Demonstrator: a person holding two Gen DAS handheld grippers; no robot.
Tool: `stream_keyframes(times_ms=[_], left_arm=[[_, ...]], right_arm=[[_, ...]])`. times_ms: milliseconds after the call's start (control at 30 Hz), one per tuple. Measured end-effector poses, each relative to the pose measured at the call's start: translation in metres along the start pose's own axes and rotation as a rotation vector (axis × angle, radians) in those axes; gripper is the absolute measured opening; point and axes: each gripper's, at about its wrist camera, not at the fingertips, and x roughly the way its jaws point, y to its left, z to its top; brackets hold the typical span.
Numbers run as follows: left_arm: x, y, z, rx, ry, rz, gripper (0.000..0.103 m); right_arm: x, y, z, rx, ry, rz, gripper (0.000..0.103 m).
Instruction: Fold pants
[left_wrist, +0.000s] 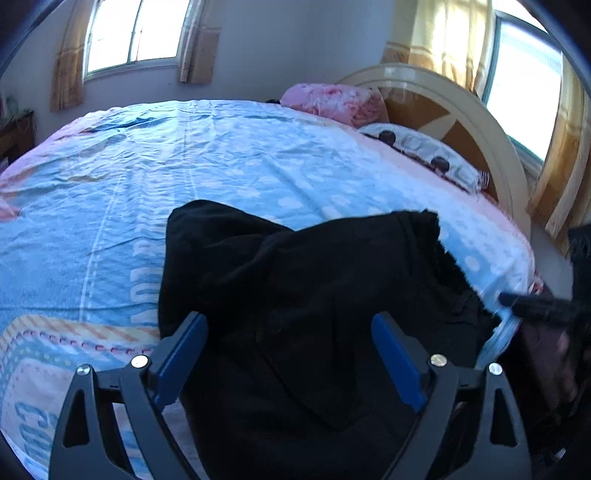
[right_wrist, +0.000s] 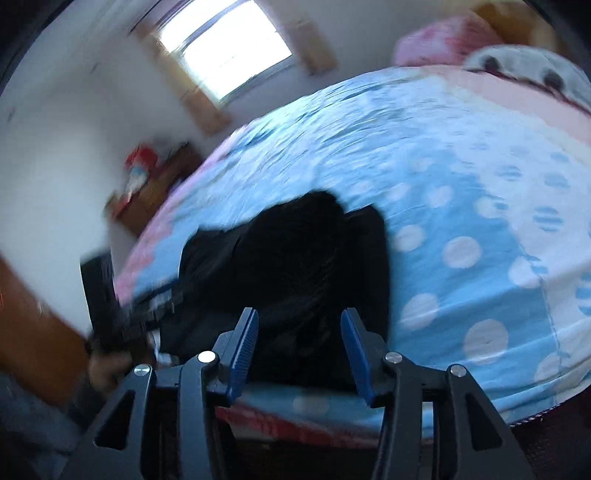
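- Black pants lie in a loose, partly doubled heap at the near edge of the bed, one layer flopped over another, a fuzzy edge showing at the right.
- The cloth looks soft, limp and fairly thick — likely light enough to lift by a corner, but apt to sag and slide out of shape unless taken at a hem or the waistband, both ends at once.
- The left gripper hangs over the heap with its blue-padded jaws spread wide, nothing pinched between them.
- The right gripper points at the heap's near end with jaws about half apart; its view is blurred, and no cloth appears caught.
- The bedsheet is thin, creased cotton — pale blue with white dots and pink borders.
- A pink quilt and a spotted pillow rest against a curved, glossy cream headboard.
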Motion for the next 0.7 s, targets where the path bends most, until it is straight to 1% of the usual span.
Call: stream_keyframes(times_ms=[67, 100, 133, 200, 300, 367, 467, 500, 533, 567, 600, 633, 667, 700], left_arm=[[0.001, 0.001, -0.001, -0.007, 0.001, -0.001, 0.094], [0.002, 0.002, -0.002, -0.005, 0.009, 0.010, 0.094], [0.004, 0.004, -0.003, -0.008, 0.017, 0.024, 0.094], [0.003, 0.007, -0.005, -0.024, 0.013, 0.011, 0.094], [0.004, 0.008, -0.004, -0.025, 0.014, 0.008, 0.094], [0.006, 0.007, -0.005, -0.023, 0.016, 0.008, 0.094], [0.008, 0.006, -0.006, -0.027, 0.020, 0.005, 0.094], [0.008, 0.007, -0.006, -0.026, 0.022, 0.007, 0.094], [0.007, 0.008, -0.006, -0.028, 0.023, 0.004, 0.094], [0.007, 0.010, -0.006, -0.032, 0.022, 0.000, 0.094], [0.008, 0.011, -0.006, -0.038, 0.023, -0.003, 0.094], [0.009, 0.012, -0.006, -0.043, 0.026, -0.006, 0.094], [0.009, 0.011, -0.007, -0.045, 0.026, -0.008, 0.094], [0.009, 0.011, -0.007, -0.045, 0.025, -0.009, 0.094]], right_arm=[[0.009, 0.010, -0.003, -0.051, 0.026, -0.015, 0.049], [0.015, 0.013, -0.003, -0.059, 0.033, -0.019, 0.049], [0.022, 0.012, -0.003, -0.054, 0.051, -0.012, 0.049], [0.036, 0.007, -0.001, -0.027, 0.101, 0.001, 0.049], [0.042, -0.002, 0.004, -0.006, 0.109, -0.032, 0.049], [0.048, -0.008, 0.012, 0.023, 0.112, 0.006, 0.049], [0.062, -0.020, 0.022, 0.098, 0.113, 0.088, 0.049], [0.065, -0.022, 0.025, 0.120, 0.121, 0.129, 0.049], [0.064, -0.023, 0.027, 0.136, 0.118, 0.182, 0.043], [0.062, -0.023, 0.029, 0.141, 0.110, 0.202, 0.032], [0.059, -0.025, 0.030, 0.157, 0.108, 0.237, 0.029], [0.055, -0.027, 0.032, 0.183, 0.110, 0.287, 0.020], [0.049, -0.031, 0.035, 0.235, 0.100, 0.351, 0.014], [0.046, -0.032, 0.036, 0.262, 0.098, 0.377, 0.014]])
